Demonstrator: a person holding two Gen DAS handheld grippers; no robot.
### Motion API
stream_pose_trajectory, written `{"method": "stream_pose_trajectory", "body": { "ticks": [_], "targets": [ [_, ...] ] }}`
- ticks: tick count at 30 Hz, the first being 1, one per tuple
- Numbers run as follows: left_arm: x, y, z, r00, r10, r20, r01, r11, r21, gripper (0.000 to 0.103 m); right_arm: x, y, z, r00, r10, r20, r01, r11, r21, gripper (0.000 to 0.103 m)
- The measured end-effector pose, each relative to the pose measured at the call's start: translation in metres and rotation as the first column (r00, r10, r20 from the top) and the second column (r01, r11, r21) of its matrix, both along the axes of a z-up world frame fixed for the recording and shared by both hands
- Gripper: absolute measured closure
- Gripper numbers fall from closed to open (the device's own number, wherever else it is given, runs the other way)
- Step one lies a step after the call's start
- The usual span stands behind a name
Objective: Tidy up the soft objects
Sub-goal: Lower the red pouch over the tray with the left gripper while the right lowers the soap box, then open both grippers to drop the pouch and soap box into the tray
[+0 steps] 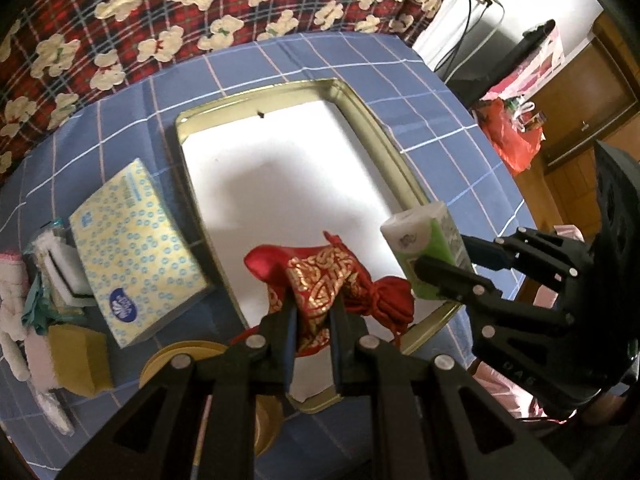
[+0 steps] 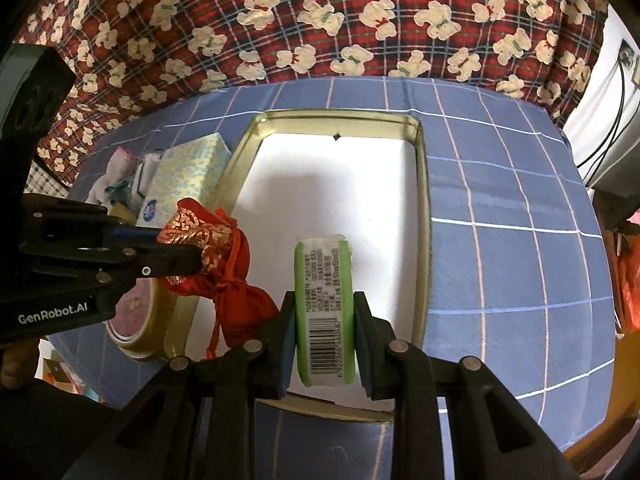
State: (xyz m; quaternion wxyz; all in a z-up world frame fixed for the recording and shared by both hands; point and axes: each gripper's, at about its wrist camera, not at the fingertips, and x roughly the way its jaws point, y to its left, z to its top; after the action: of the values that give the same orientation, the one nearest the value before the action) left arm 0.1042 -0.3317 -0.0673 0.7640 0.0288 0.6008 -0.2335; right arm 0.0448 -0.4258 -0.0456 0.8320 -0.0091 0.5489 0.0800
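My left gripper [image 1: 314,308] is shut on a red and gold drawstring pouch [image 1: 320,280] and holds it over the near end of the gold tin tray [image 1: 372,116]. In the right wrist view the pouch [image 2: 208,256] hangs from the left gripper [image 2: 192,250] at the tray's left rim. My right gripper [image 2: 324,308] is shut on a green and white tissue pack [image 2: 324,304] above the tray's white lining [image 2: 340,184]. The pack [image 1: 424,252] also shows in the left wrist view, held by the right gripper [image 1: 444,258].
A yellow and blue tissue box [image 1: 132,248] lies left of the tray, with sponges [image 1: 80,364] and white cloths [image 1: 12,312] beside it. A round gold tin [image 2: 140,320] sits at the tray's near left corner. The blue checked cloth [image 2: 520,240] covers the table.
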Motion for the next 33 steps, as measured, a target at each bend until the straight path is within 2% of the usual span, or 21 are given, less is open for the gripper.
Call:
{"method": "stream_pose_trajectory", "body": {
  "ticks": [22, 23, 27, 29, 33],
  "targets": [
    [0.007, -0.018, -0.027, 0.996, -0.049, -0.069, 0.051, 0.998, 0.026, 0.09, 0.008, -0.009, -0.022, 0.996, 0.0, -0.084, 0.0, 1.0, -0.009, 0.075],
    [0.007, -0.02, -0.028, 0.996, -0.056, -0.073, 0.059, 0.998, 0.033, 0.084, 0.007, -0.008, -0.023, 0.996, 0.001, -0.089, -0.002, 1.0, -0.012, 0.075],
    [0.005, -0.024, -0.031, 0.995, -0.069, -0.078, 0.074, 0.995, 0.064, 0.075, 0.007, -0.005, -0.026, 0.994, 0.005, -0.107, -0.006, 1.0, -0.006, 0.073],
    [0.004, -0.023, -0.029, 0.996, -0.064, -0.061, 0.069, 0.994, 0.085, 0.048, 0.007, -0.003, -0.021, 0.996, -0.002, -0.09, -0.001, 1.0, -0.024, 0.066],
    [0.002, -0.014, -0.015, 0.999, -0.047, -0.012, 0.048, 0.997, 0.056, 0.042, 0.008, -0.003, -0.006, 0.999, -0.018, -0.027, 0.017, 0.999, -0.032, 0.055]
  ]
}}
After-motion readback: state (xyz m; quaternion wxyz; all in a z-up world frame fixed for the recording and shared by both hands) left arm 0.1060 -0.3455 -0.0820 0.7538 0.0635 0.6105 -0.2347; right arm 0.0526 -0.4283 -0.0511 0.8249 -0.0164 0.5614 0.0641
